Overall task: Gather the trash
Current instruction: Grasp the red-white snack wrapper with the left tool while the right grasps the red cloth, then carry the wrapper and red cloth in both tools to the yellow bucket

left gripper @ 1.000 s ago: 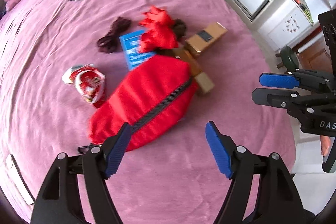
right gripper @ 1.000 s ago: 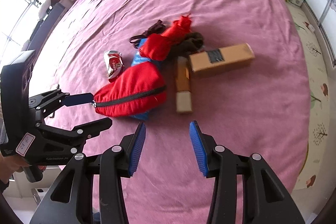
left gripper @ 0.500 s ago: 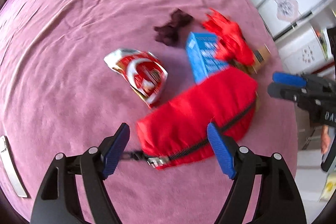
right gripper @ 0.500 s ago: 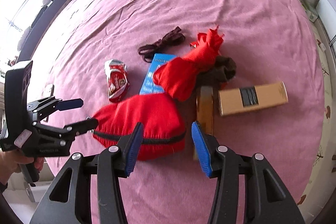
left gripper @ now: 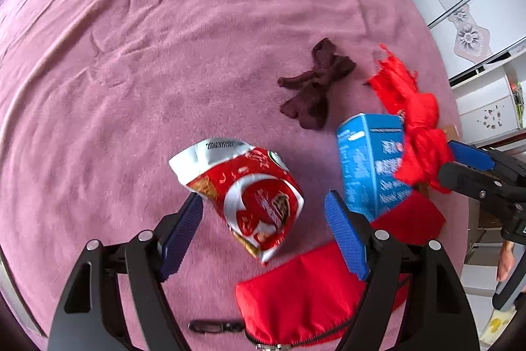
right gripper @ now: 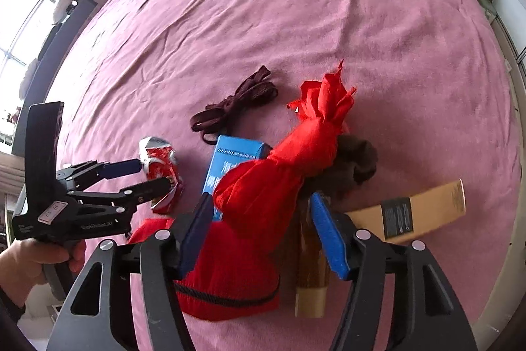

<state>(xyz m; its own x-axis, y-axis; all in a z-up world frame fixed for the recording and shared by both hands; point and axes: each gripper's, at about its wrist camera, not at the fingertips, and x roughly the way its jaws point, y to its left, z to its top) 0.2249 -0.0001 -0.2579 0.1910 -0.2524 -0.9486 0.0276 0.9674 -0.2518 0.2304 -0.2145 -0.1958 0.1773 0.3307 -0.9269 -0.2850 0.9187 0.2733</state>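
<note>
Both views are lit by soft, bright daylight. In the right wrist view the window (right gripper: 31, 5) at the upper left is blown out to white. Short, soft shadows are cast on the pink bed (left gripper: 164, 55) beneath the snack bag (left gripper: 250, 196) and the dark socks (left gripper: 312, 94). Strong fisheye bending is seen, and the corners are darkened to black. Motion blur is seen on the blue carton (left gripper: 368, 166) and the red cloth (left gripper: 417, 127); the far bed is rendered fairly sharp.
</note>
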